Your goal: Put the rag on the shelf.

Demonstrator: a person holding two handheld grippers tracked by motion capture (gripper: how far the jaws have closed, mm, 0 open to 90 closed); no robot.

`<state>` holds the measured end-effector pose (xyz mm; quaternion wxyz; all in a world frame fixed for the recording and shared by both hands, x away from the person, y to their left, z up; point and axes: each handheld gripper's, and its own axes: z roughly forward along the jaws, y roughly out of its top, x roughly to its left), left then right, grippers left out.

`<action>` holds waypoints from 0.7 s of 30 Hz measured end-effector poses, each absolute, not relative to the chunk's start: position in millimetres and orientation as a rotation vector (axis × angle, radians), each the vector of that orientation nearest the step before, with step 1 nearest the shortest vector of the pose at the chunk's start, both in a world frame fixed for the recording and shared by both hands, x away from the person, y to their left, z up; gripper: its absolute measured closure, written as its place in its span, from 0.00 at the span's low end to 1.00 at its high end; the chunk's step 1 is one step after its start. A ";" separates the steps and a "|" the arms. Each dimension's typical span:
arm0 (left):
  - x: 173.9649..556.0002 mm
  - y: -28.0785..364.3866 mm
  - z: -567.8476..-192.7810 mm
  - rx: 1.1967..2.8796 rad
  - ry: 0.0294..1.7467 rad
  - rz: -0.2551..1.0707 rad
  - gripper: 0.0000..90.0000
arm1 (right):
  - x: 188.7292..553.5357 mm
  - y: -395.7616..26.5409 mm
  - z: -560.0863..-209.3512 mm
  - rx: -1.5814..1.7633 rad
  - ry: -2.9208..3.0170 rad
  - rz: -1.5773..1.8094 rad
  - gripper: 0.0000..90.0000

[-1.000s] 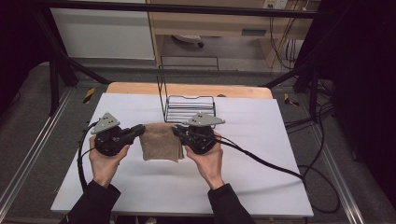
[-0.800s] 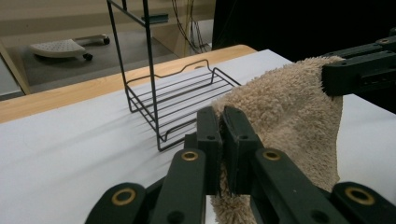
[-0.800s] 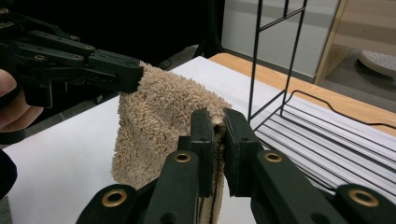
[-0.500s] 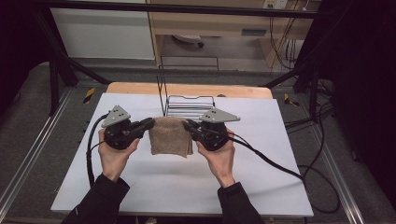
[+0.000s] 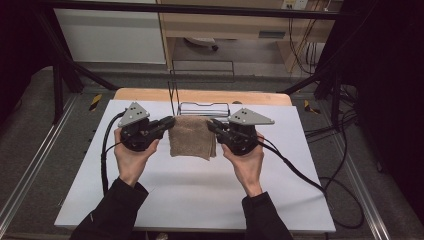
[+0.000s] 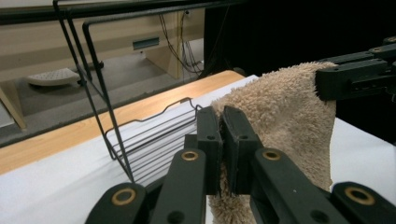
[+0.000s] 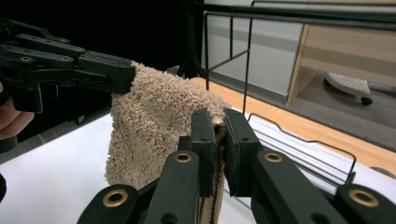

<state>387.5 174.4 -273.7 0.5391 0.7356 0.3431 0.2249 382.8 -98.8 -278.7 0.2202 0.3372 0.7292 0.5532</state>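
A tan terry towel (image 5: 192, 137) hangs folded in the air between my two grippers, above the white table top (image 5: 200, 185). My left gripper (image 5: 170, 121) is shut on the towel's left top corner, and its jaws pinch the cloth (image 6: 280, 102) in the left gripper view (image 6: 222, 135). The right gripper (image 5: 212, 124) is shut on the opposite top corner, seen up close in the right gripper view (image 7: 218, 135) with the towel (image 7: 154, 121) draped to the left. A black wire rack (image 5: 202, 107) stands just behind the towel.
The wire rack's tall uprights (image 6: 93, 74) rise at the table's far side, near the wooden edge (image 5: 200, 95). Cables (image 5: 300, 175) trail from the right gripper across the table and off its right side. A dark frame and shelving stand beyond the table.
Both grippers have risen and moved toward the far side with the towel stretched between them. The towel has come up off the table and now hangs close to the rack.
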 end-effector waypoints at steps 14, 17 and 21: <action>395.8 161.7 -250.4 1.720 0.779 0.570 0.95 | 387.7 -111.9 -257.3 0.904 1.948 1.555 0.93; 398.3 160.1 -246.1 1.715 0.774 0.575 0.95 | 389.3 -113.2 -251.8 0.892 1.939 1.551 0.93; 400.7 158.0 -239.9 1.703 0.762 0.585 0.95 | 392.4 -115.2 -244.2 0.887 1.921 1.552 0.93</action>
